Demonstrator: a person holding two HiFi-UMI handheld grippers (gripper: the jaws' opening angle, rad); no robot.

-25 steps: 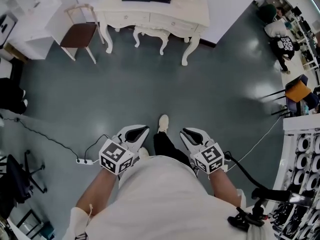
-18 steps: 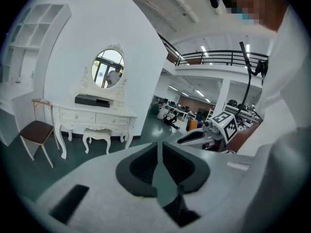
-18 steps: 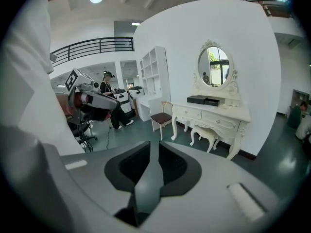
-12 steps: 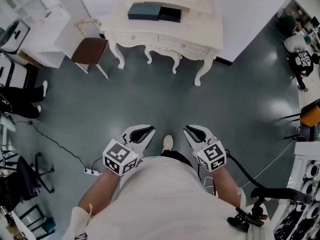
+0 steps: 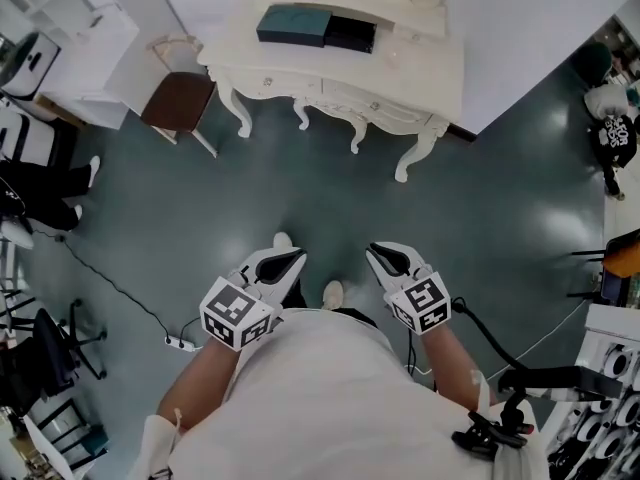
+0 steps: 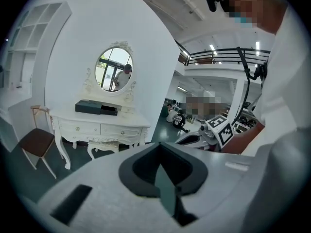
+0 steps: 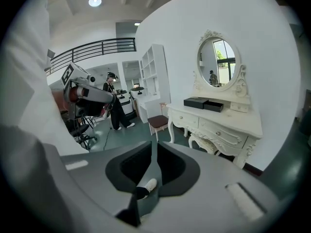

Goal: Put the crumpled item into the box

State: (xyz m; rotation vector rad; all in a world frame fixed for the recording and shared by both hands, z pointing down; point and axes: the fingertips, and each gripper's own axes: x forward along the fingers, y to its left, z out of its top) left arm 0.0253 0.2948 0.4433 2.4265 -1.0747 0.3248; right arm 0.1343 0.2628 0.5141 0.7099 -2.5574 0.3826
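A dark box (image 5: 315, 26), one half teal and one half black, lies on a white dressing table (image 5: 420, 68) across the grey floor from me. It also shows in the left gripper view as the box (image 6: 96, 107) and in the right gripper view as the box (image 7: 204, 103). No crumpled item shows in any view. My left gripper (image 5: 288, 260) is held in front of my body, shut and empty; its jaws meet at the tips (image 6: 159, 152). My right gripper (image 5: 385, 256) hangs beside it; its jaws have just been closing and now meet (image 7: 154, 147) with nothing between them.
A chair with a brown seat (image 5: 180, 101) stands left of the table, by white shelves (image 5: 60, 28). A power strip with a cable (image 5: 182, 344) lies on the floor at left, near an office chair (image 5: 50, 353). A person's legs (image 5: 40, 183) show far left. A rack (image 5: 610, 368) stands right.
The dressing table and box have drawn nearer in the head view as I walk toward them. Both grippers stay held in front of my body, side by side.
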